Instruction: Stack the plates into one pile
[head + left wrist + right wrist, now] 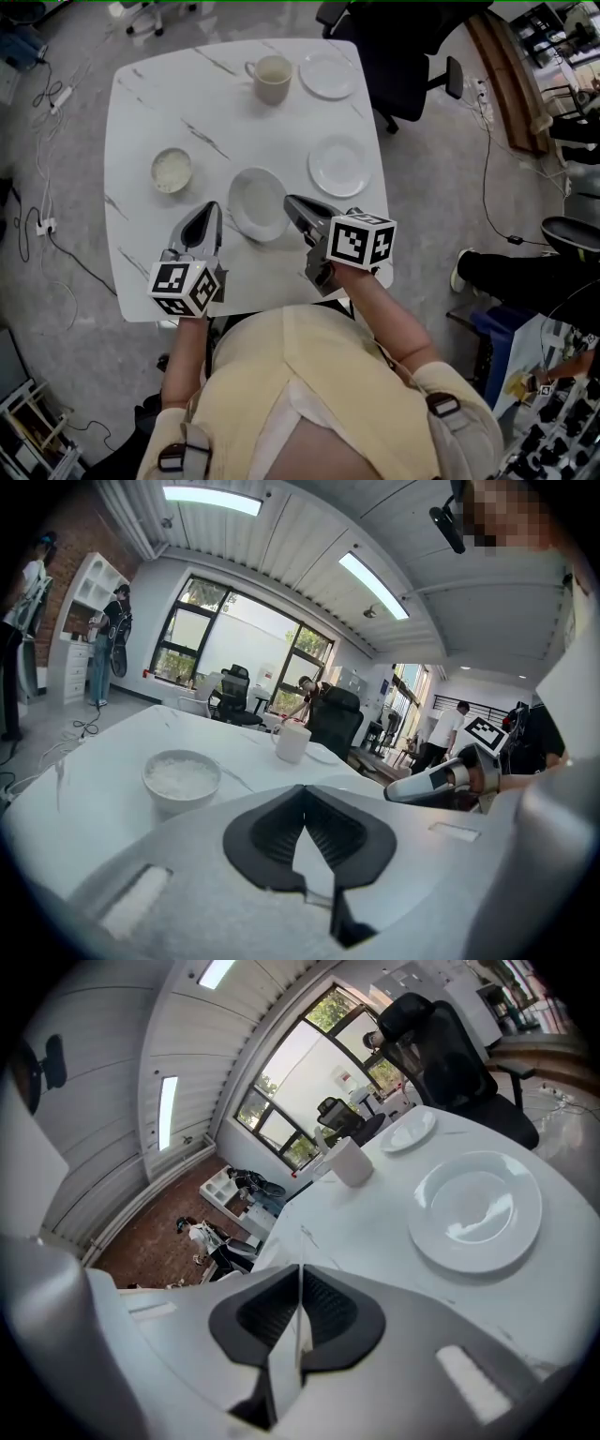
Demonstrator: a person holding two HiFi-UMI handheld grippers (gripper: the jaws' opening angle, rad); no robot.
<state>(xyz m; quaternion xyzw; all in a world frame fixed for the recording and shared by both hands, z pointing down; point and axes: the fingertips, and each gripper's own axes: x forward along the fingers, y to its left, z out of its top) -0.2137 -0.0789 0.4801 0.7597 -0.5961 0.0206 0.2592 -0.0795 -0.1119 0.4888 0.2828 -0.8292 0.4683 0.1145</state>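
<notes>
Three white plates are in the head view. The nearest plate (258,203) is gripped at its right rim by my right gripper (290,202), which is shut on it. In the right gripper view that rim shows as a thin white edge (298,1335) between the pads of the right gripper (300,1271). A second plate (339,166) (476,1208) lies flat to the right. The third plate (328,75) (410,1132) lies at the far right corner. My left gripper (213,210) (303,789) hovers just left of the held plate, pads together, holding nothing.
A small bowl of rice (172,171) (181,778) sits on the white marble table (141,131) at the left. A cream cup (272,78) (292,742) stands at the far edge. Black office chairs (412,66) stand beyond the table's right side. People stand in the background.
</notes>
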